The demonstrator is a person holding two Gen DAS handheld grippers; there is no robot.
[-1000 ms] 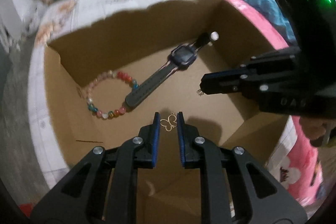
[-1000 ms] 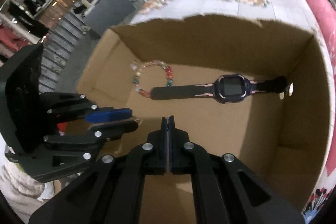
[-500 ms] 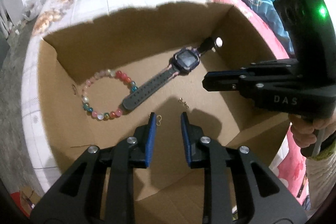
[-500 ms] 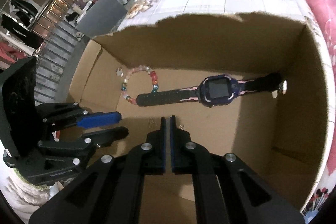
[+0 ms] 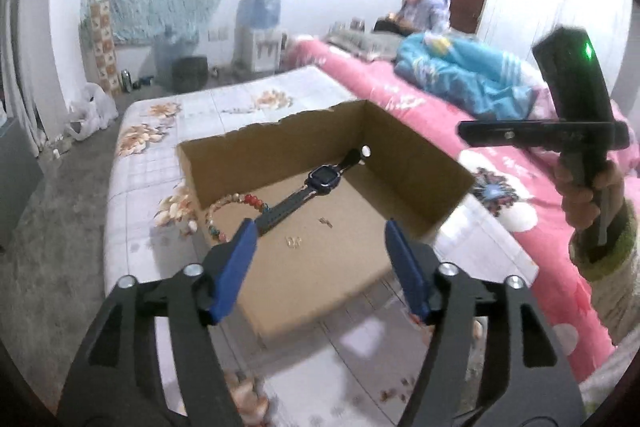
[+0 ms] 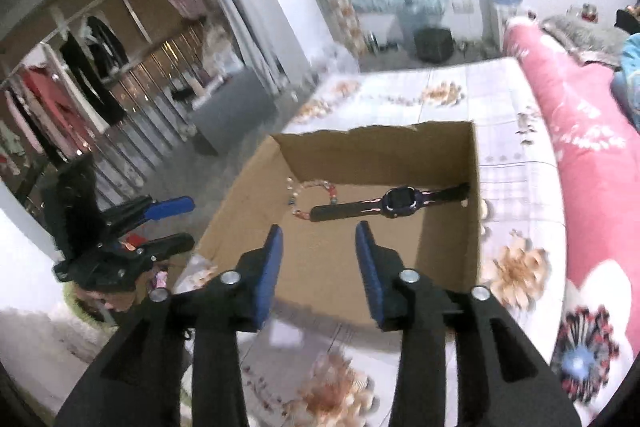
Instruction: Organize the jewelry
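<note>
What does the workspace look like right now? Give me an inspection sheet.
Surface: floral bedsheet under an open cardboard box.
Job's things: beaded bracelet, dark watch and two small gold earrings lie on the box floor.
Clutter: nothing seen beside the box.
Grippers: left gripper and right gripper both open, empty, raised above the box.
Cables: nothing seen.
Surroundings: pink bedding, blue blanket, seated person, water dispenser, clothes rack.
</note>
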